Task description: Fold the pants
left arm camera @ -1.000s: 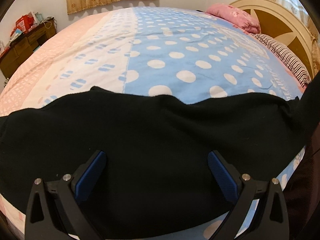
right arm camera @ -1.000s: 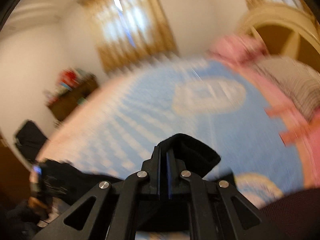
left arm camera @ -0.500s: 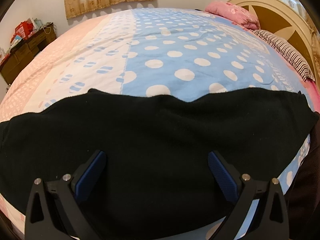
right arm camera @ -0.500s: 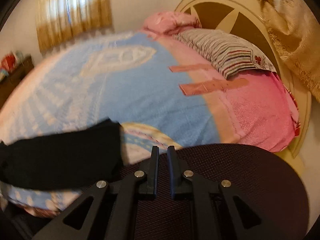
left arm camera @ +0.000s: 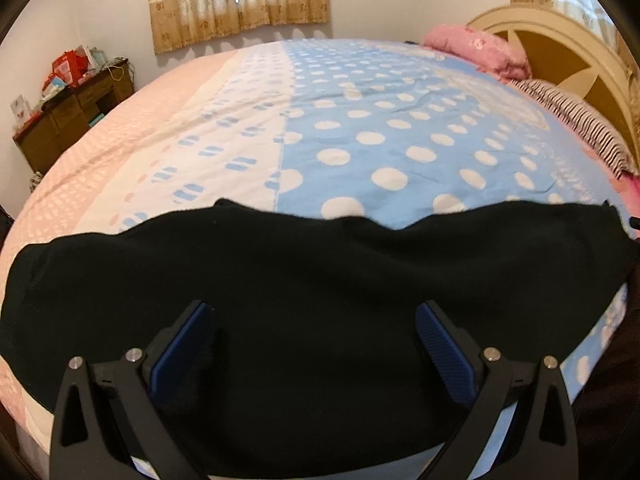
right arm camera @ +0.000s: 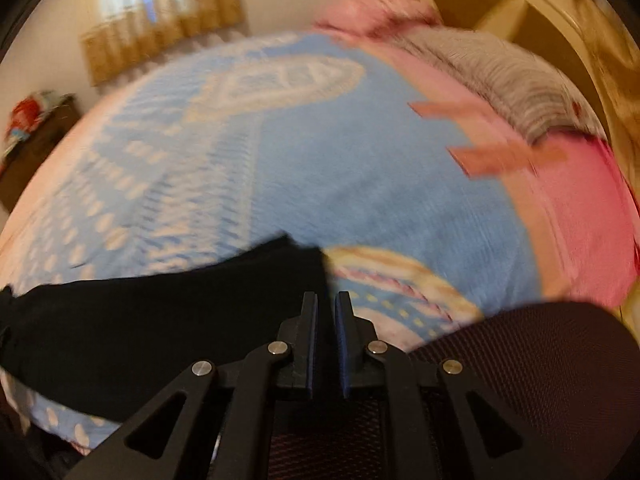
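The black pants (left arm camera: 312, 280) lie spread in a long band across the near edge of the bed. My left gripper (left arm camera: 316, 340) is open just above their middle, holding nothing. In the right wrist view the pants (right arm camera: 152, 320) lie at the left, their right end near the fingertips. My right gripper (right arm camera: 326, 308) is nearly shut with a narrow gap and nothing between the pads. It hovers by the pants' right end, over the bed edge.
The bed (left arm camera: 400, 140) has a blue dotted and pink cover. A striped pillow (left arm camera: 580, 120) and pink pillow (left arm camera: 480, 48) lie by the headboard (left arm camera: 560, 40). A dark mesh chair (right arm camera: 540, 380) stands at the near right. A brown cabinet (left arm camera: 68, 112) stands at the far left.
My right gripper let go of the pants' end, which now lies flat on the bed, then swung right and back towards the pants. My left gripper stayed open over the pants.
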`<state>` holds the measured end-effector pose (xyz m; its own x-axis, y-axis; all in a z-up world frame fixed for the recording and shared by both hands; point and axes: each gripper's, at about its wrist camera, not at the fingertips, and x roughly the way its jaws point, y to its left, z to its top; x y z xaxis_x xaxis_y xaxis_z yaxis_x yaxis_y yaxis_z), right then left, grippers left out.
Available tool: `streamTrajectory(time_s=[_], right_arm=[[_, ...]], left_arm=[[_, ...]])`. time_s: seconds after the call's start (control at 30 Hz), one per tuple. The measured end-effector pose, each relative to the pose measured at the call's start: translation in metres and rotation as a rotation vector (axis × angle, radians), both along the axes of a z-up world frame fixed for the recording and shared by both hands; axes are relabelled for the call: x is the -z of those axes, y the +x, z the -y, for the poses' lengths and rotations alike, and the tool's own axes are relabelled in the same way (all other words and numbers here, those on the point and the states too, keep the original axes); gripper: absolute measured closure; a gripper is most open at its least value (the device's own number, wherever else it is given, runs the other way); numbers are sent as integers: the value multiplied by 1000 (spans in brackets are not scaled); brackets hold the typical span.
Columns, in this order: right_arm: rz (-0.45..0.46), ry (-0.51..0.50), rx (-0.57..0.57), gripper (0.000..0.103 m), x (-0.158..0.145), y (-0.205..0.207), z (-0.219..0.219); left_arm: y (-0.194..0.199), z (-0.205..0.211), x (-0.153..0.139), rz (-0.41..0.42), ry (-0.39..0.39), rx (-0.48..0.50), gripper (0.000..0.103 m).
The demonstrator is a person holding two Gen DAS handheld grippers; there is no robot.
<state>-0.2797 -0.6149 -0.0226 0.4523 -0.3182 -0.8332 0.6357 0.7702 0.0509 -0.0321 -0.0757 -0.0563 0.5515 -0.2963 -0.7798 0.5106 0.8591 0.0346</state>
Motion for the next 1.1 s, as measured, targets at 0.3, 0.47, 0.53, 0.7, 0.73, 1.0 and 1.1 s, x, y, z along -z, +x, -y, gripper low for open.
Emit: streamTrajectory(time_s=[0.3,0.47,0.53,0.7,0.73,1.0,1.1], right_arm=[[53,-51,-99,93,17,43,-7],[106,10,-83,93,9,37,6],[156,21,-48,93,-4,20,9],[179,98,-29,37,-9,-4,13],[150,88,-42,37,-7,-4,12],[-11,121,-159,36,30,19,-6],[-35,59,-217,37,32,23,-22]], left_arm=[[2,-1,9,-43,-2,-22,0],[2,-1,9,-40,-3,-20,0],[3,-3,8,-38,-13,-20,0],[5,-14,-5,17,-78,-60,0],[6,-16,-6,19,-87,-67,0],[10,-26,-4,-16,-98,-96,0],[11,-33,-7,-18,-113,-113,0]])
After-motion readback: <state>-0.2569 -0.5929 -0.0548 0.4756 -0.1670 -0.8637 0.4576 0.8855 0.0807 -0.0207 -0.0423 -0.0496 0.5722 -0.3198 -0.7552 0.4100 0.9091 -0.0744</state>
